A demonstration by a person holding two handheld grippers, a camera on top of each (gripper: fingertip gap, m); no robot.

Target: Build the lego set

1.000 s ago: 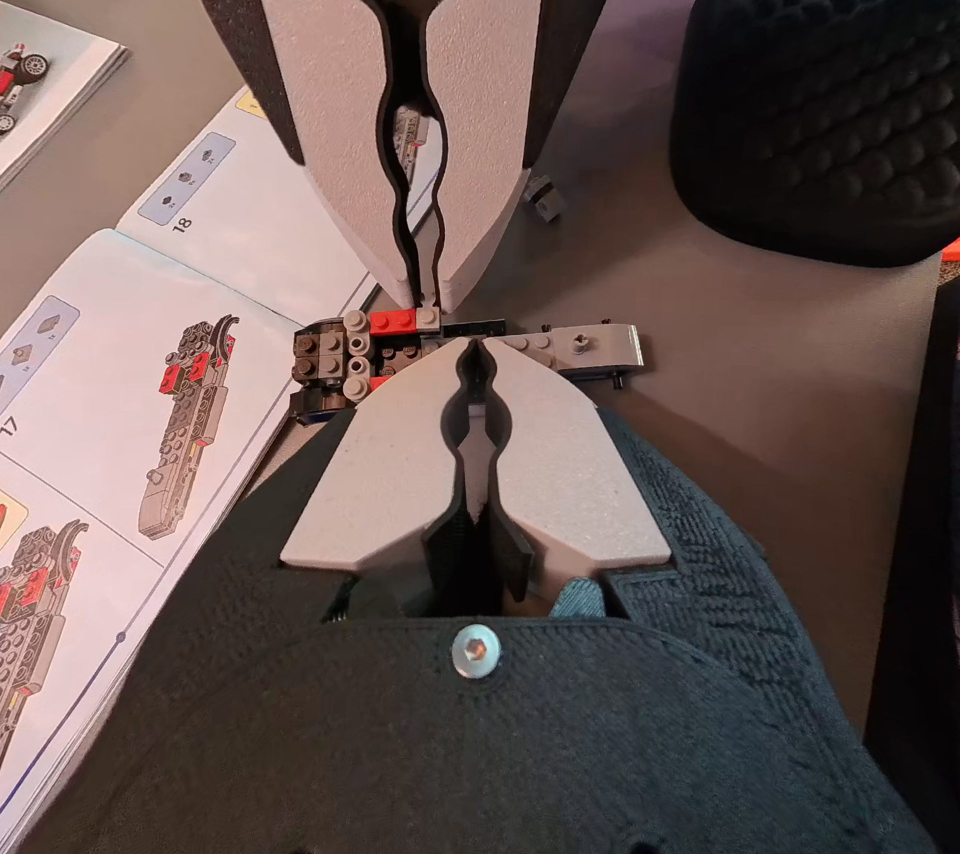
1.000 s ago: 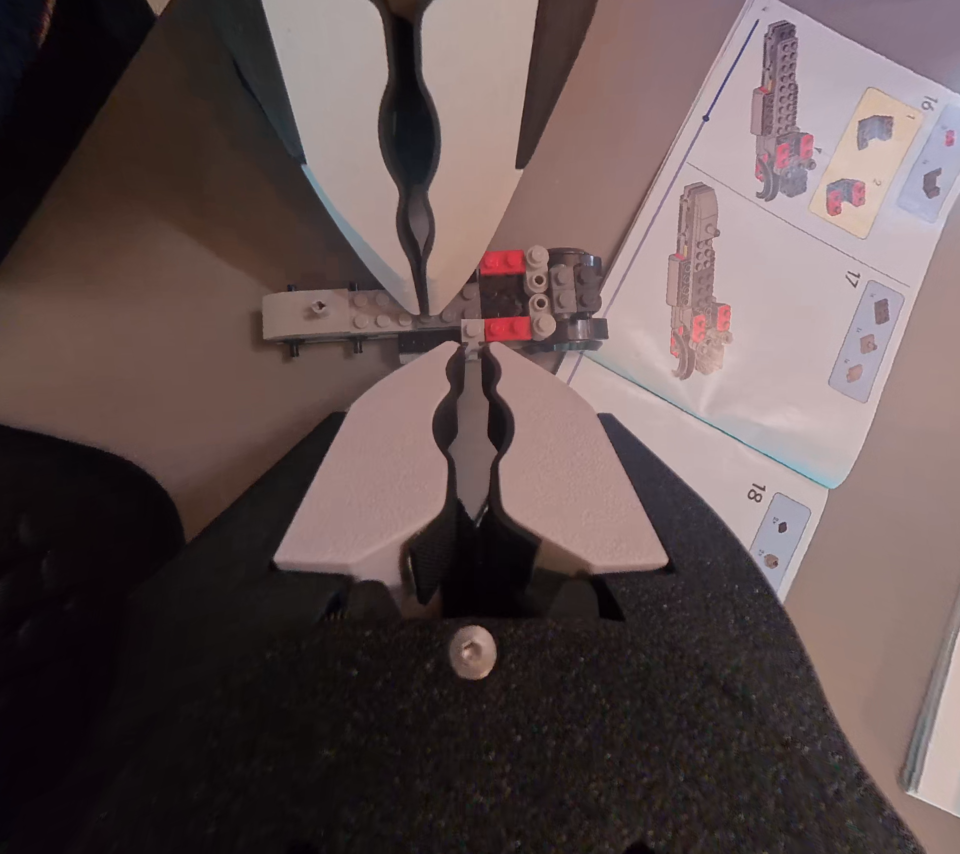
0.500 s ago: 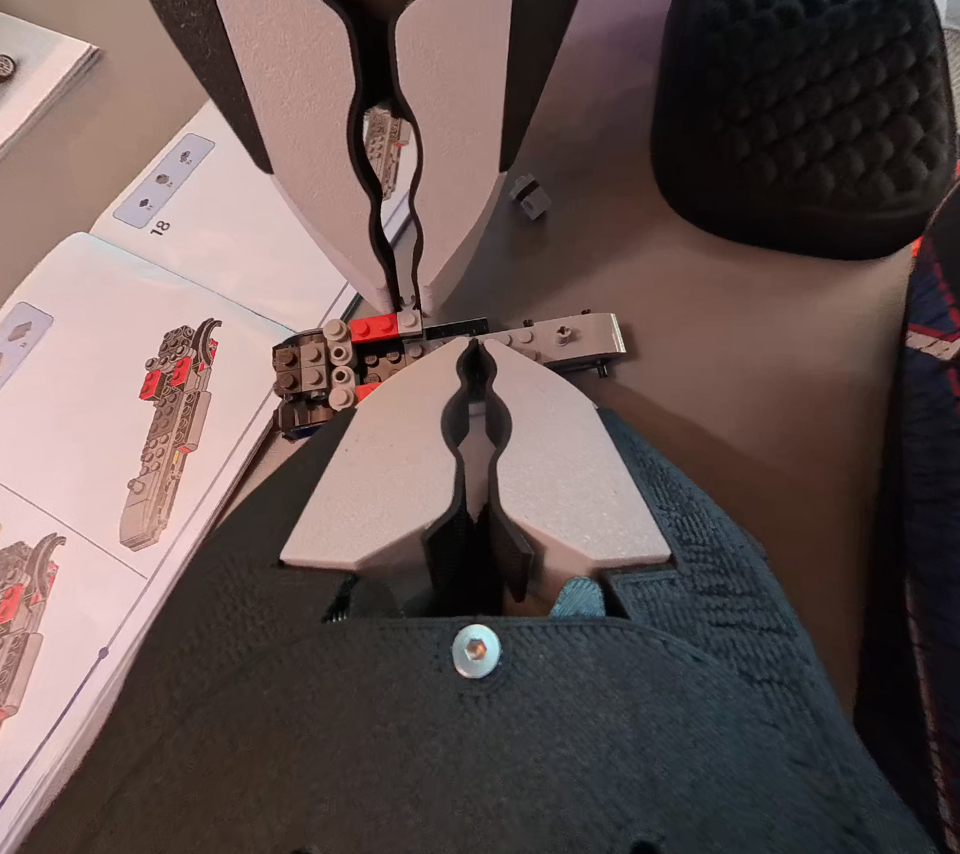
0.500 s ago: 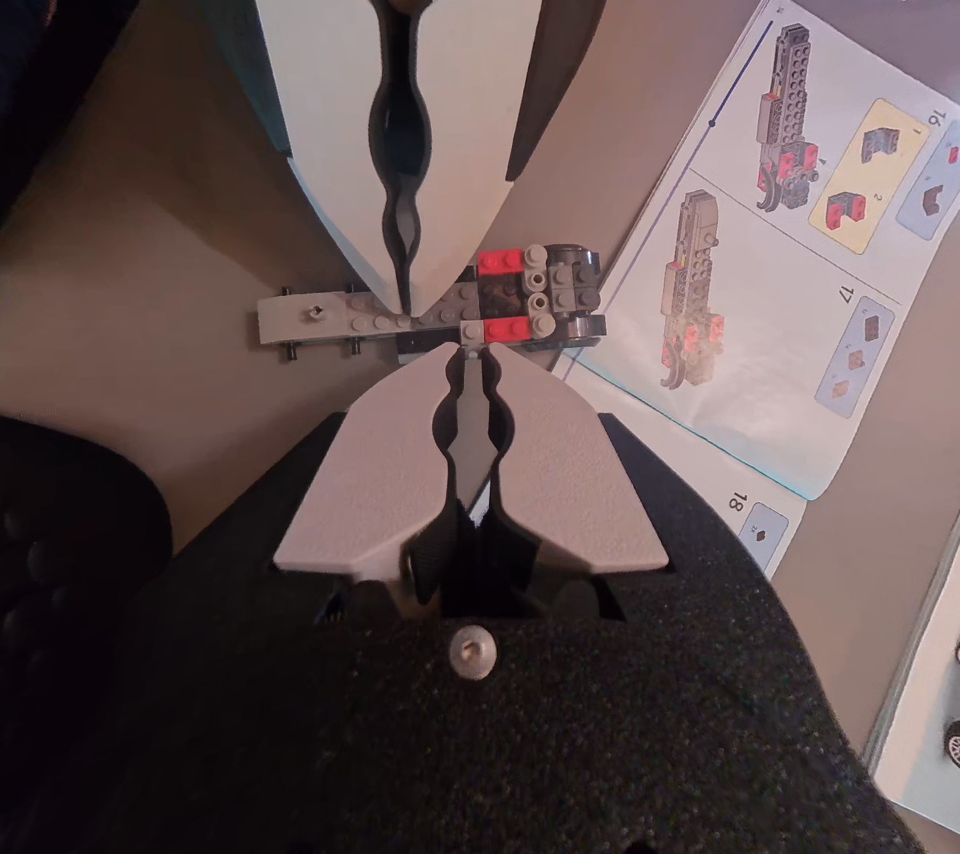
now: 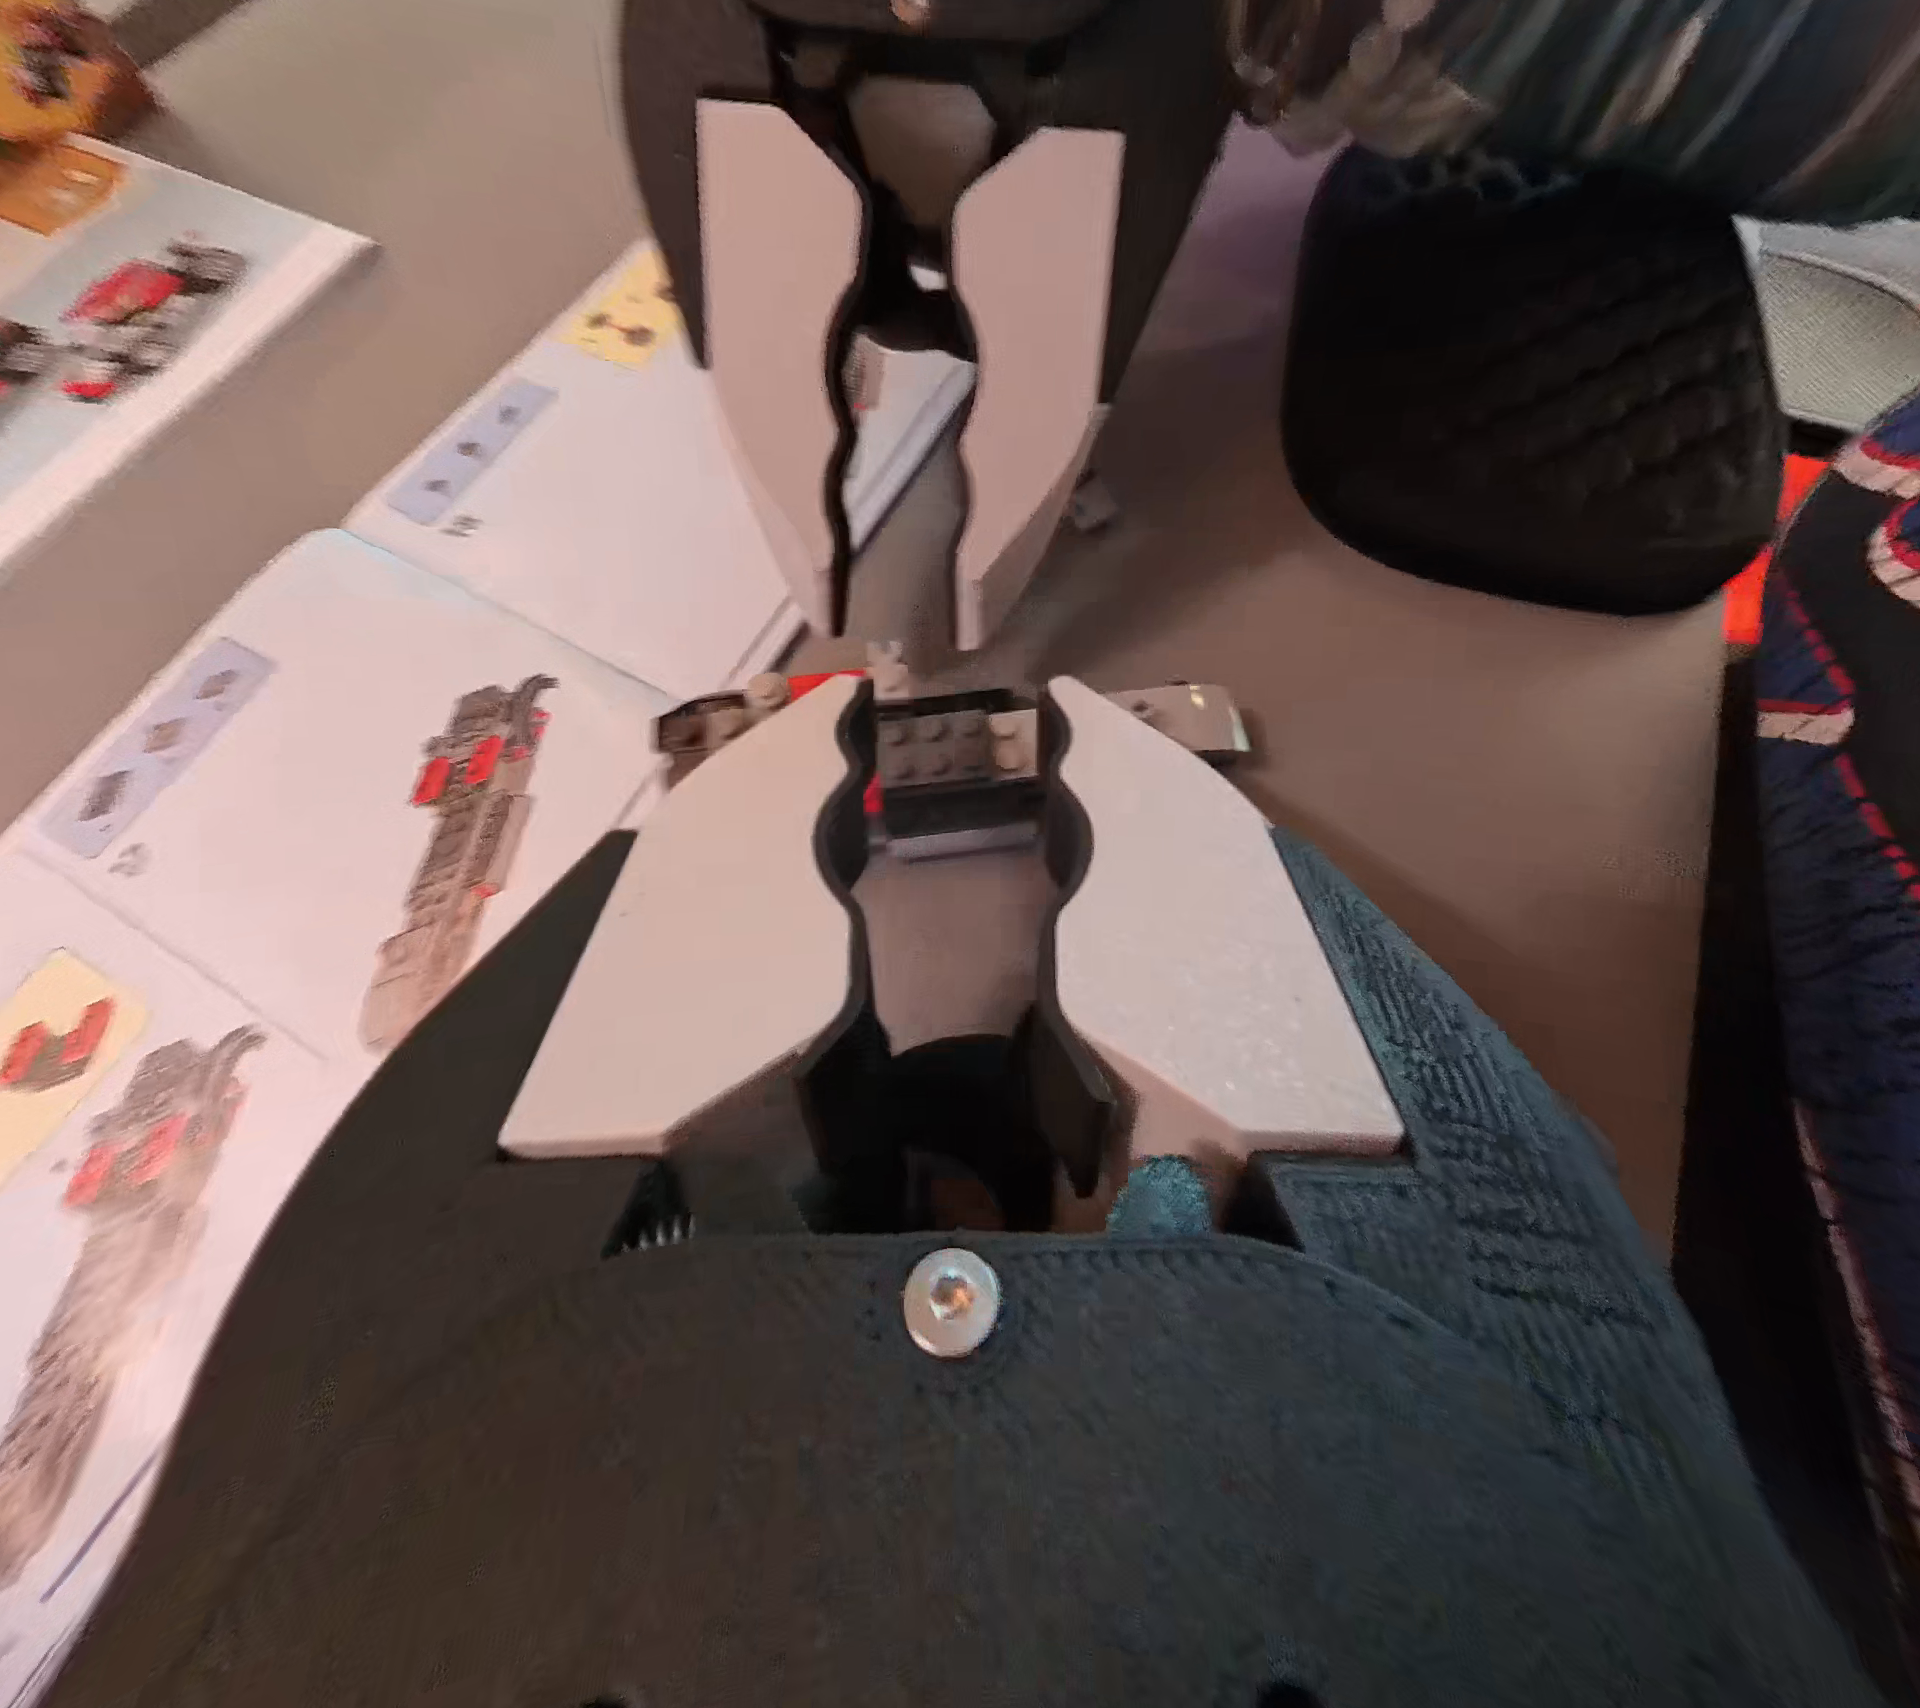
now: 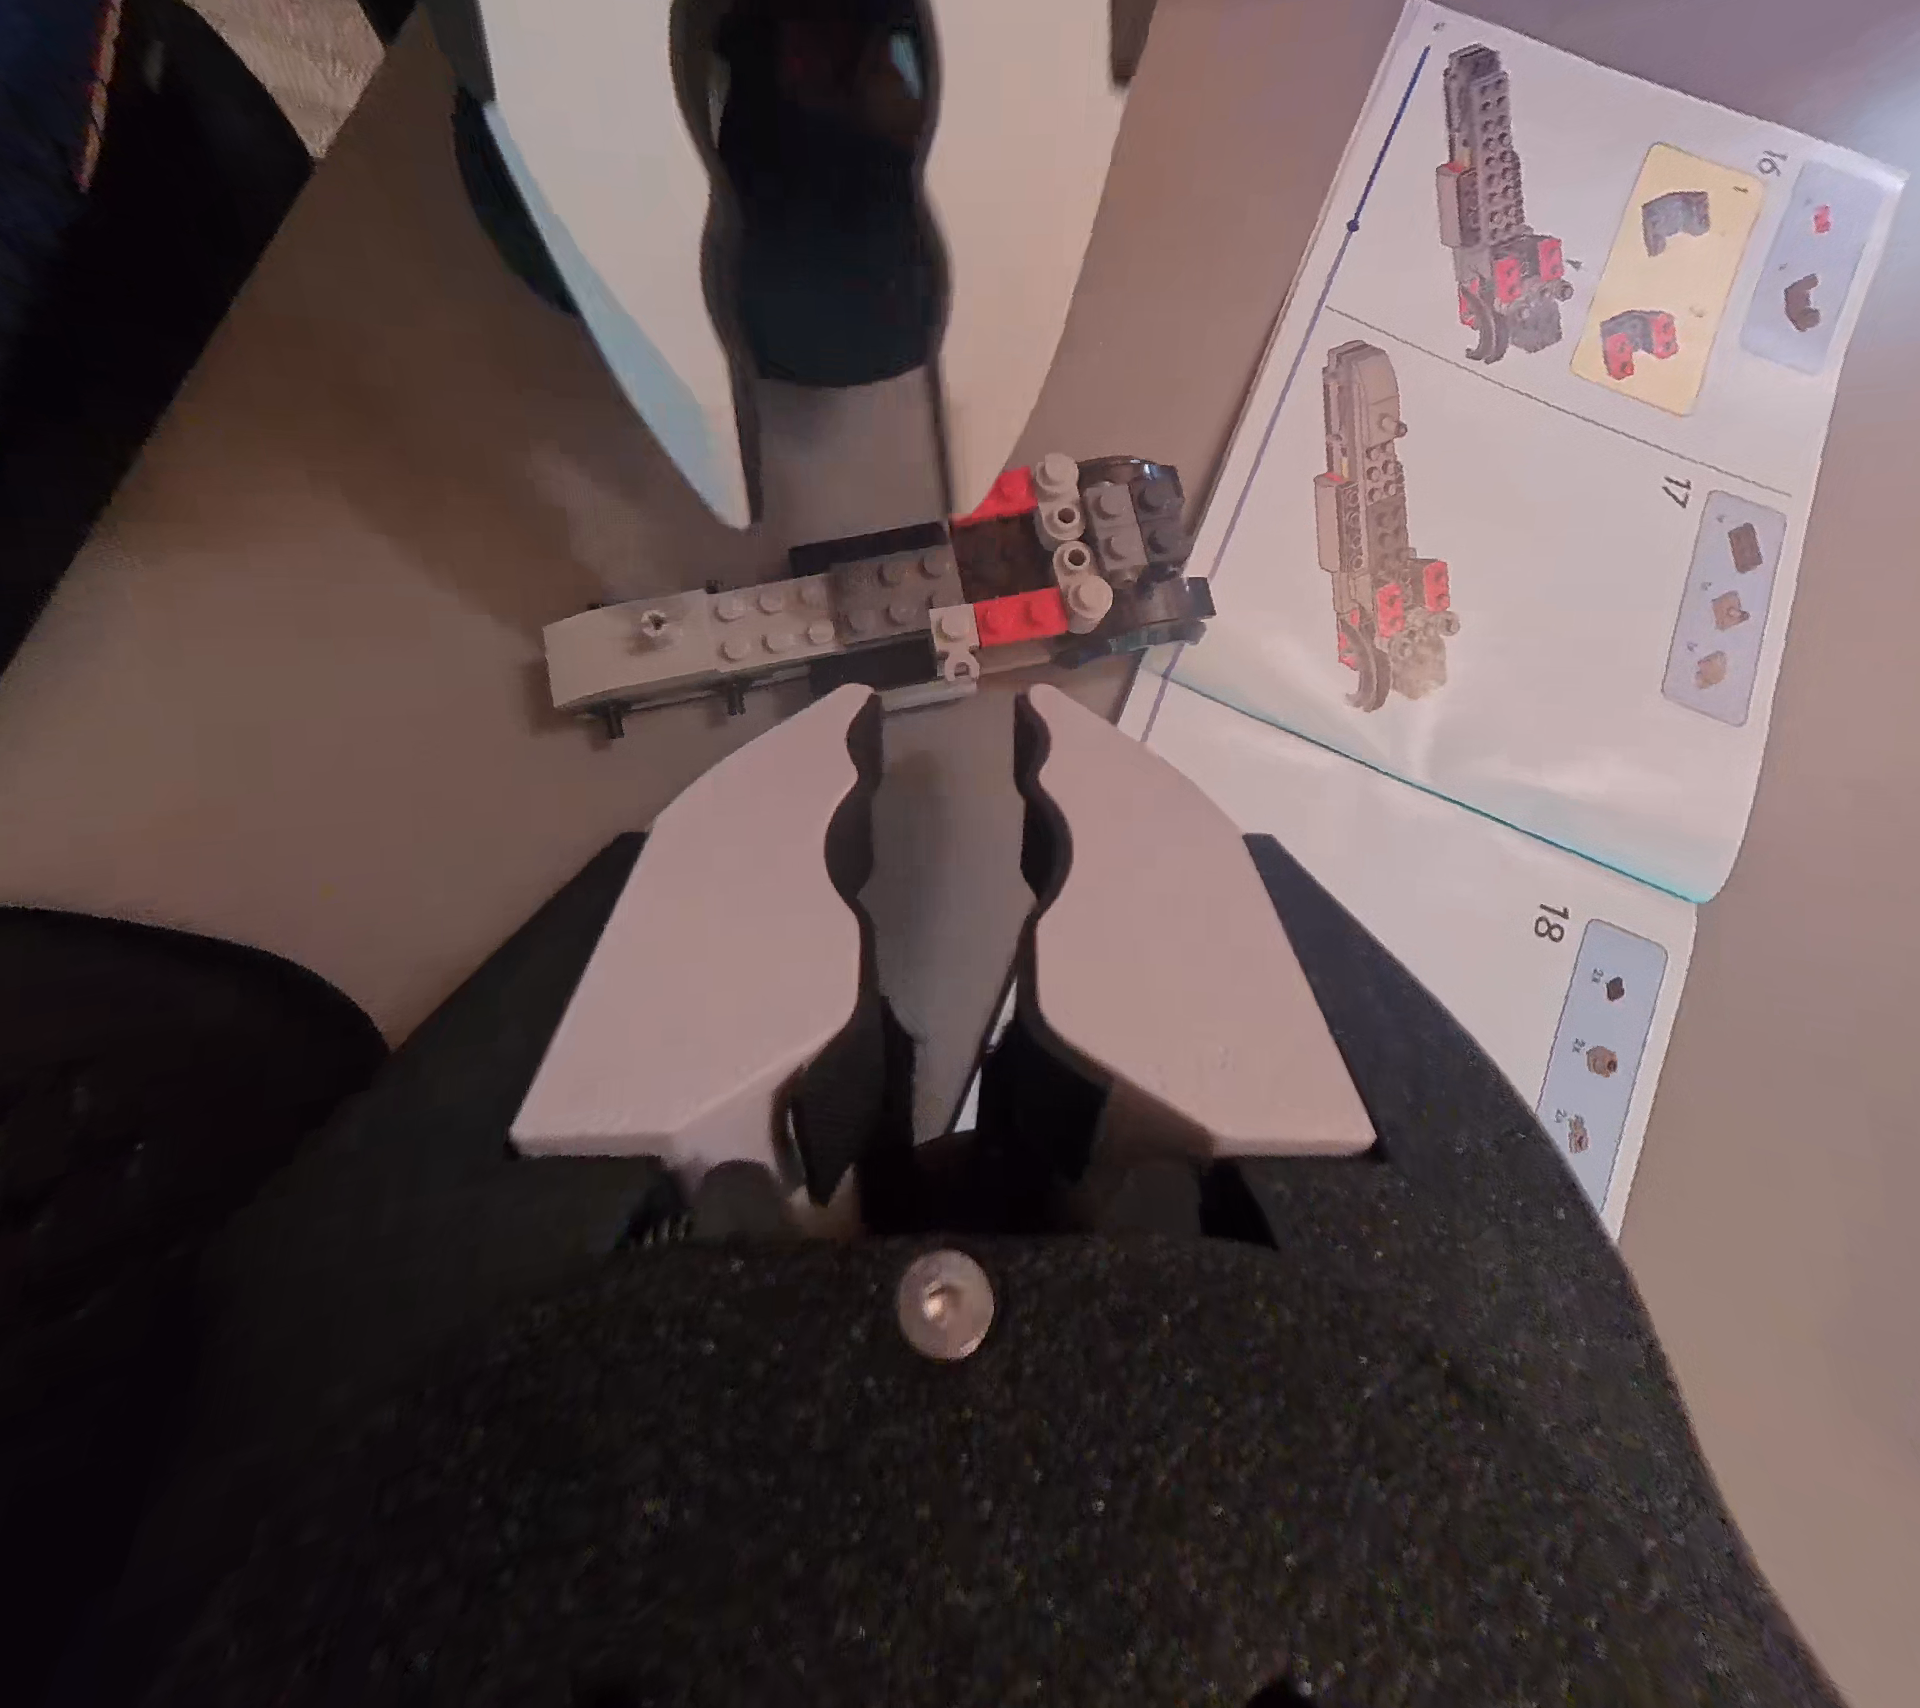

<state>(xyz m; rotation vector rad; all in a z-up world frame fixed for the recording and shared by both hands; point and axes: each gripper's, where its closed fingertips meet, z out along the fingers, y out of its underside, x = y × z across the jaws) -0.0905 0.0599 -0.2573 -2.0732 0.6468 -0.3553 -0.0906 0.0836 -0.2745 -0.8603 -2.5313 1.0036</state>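
Model [image 6: 883,609] lies between parted left hand-held gripper [image 5: 951,713] and right hand-held gripper [image 6: 945,702].

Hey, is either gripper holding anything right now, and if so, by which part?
Nothing is held. Both the left gripper and right gripper are open, on opposite sides of the lego model lying on the table.

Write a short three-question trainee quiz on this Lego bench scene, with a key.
1. True or false: the left gripper is shut on the Lego model.
2. The open instruction booklet lies beside which end of the model: (a) the red-brick end, (b) the plain light-grey end?
3. Fill in: in the right wrist view, the right gripper has its fingers ____.

Key: 1 false, its fingers stand apart; 2 a; 3 open.
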